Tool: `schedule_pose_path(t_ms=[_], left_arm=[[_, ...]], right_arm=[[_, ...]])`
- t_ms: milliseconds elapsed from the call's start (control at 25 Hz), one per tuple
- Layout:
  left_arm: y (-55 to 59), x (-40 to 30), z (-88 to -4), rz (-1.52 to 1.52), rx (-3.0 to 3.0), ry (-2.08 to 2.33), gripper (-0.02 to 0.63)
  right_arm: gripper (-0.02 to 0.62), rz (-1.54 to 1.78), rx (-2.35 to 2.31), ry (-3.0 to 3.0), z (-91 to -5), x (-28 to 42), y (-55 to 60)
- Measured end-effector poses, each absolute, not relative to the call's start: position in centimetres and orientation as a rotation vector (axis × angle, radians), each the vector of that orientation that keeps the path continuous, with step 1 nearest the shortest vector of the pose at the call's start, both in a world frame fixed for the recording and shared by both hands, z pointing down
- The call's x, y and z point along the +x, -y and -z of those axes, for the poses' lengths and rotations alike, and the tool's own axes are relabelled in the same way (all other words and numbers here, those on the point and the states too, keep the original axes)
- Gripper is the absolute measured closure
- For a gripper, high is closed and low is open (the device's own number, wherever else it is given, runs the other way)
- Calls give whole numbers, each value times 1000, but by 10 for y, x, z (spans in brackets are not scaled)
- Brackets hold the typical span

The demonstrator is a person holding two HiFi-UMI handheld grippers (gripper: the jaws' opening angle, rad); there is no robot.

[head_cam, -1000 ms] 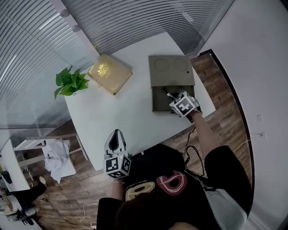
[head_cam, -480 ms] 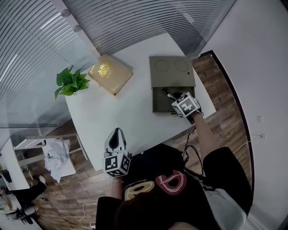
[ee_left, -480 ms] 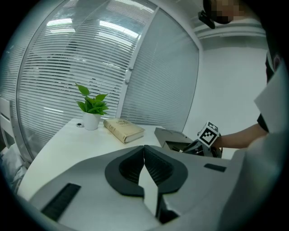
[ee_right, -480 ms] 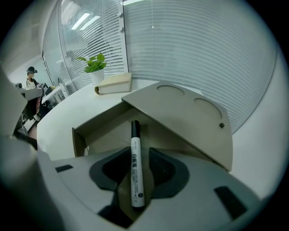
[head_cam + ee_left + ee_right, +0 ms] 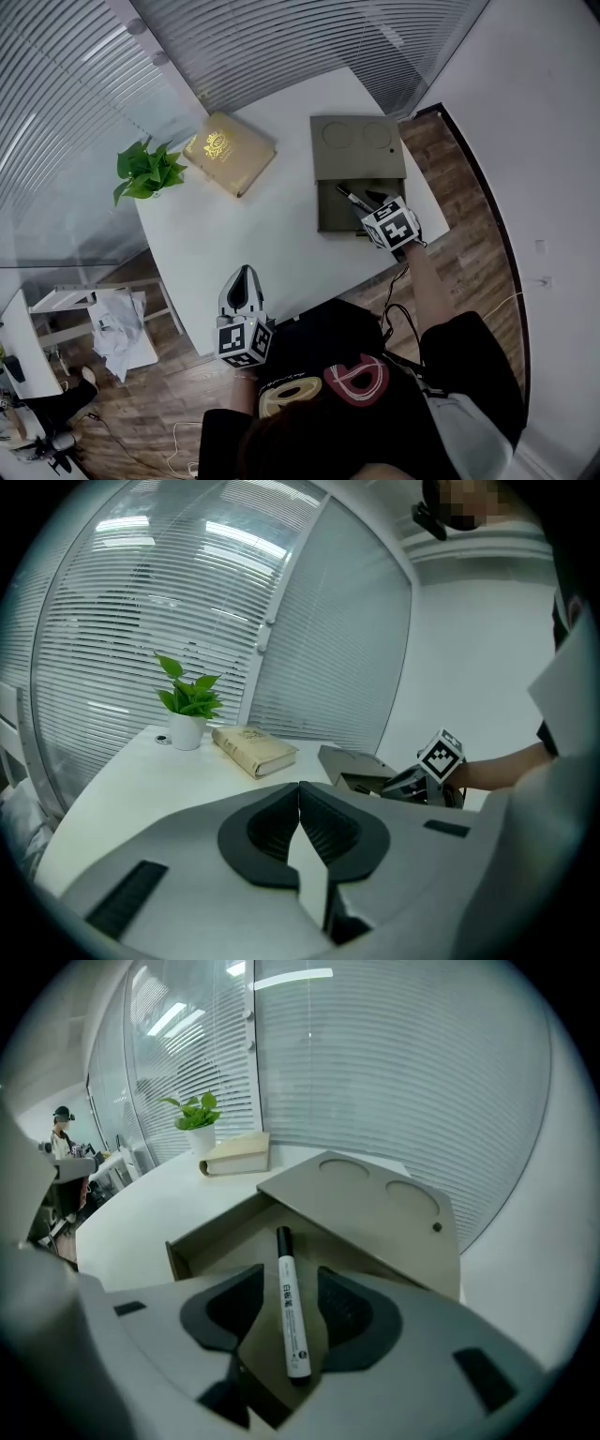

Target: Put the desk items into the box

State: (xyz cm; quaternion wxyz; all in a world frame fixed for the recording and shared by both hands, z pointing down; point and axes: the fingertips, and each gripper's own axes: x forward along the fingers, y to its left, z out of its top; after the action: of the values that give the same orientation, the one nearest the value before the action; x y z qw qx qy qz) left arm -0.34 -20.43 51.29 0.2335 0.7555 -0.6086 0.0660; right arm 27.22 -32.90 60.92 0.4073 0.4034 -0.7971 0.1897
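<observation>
Right gripper (image 5: pixel 292 1309) is positioned over the open compartment of the box (image 5: pixel 375 1204), on the side of the box nearest the person. Its jaws stand apart and have just been opening. The marker (image 5: pixel 290 1307) lies lengthwise in the gap between them, with clearance visible on both sides, so neither pad presses on it. The marker rests on the floor of the box's open compartment, black cap toward the box's lid and its other end toward the gripper body. The lid, a flat panel with two round recesses, stands on the far side of the compartment. The head view confirms this: the right gripper (image 5: pixel 380 214) overlaps the near right part of the box (image 5: pixel 357 148), and the marker (image 5: pixel 352 197) sits inside the compartment just beyond the gripper. Left gripper (image 5: pixel 300 813) is well apart from the box, at the near edge of the desk (image 5: pixel 234 234); its jaws are together with nothing between them. On the desk to the left of the box lie a book (image 5: pixel 228 153) and, further left, a potted plant (image 5: pixel 145 172), both untouched by either gripper.
</observation>
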Motion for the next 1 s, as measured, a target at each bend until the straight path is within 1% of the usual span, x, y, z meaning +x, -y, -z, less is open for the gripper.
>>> schedule_pose_path(t_ms=[320,520,800,880,1000], left_arm=[[202,-2,-511,-152,2094,1654,589],[200,3,-506,-127,2124,1642,589],[197,8,-498,-92,2166,1617,589],[196,9,-496,-80,2177,1607,589],[192,8,-496,-69,2191,1592,589]], right_arm=[[391,-344,1179,2138,-554,261,323],[391,-343,1249,2263,-529,237,304],[393,-336,1329,2356,-516,200,271],[414,-322,1379,2378,-510,193,264],[422,-335,1411,2398,-507,180,251]])
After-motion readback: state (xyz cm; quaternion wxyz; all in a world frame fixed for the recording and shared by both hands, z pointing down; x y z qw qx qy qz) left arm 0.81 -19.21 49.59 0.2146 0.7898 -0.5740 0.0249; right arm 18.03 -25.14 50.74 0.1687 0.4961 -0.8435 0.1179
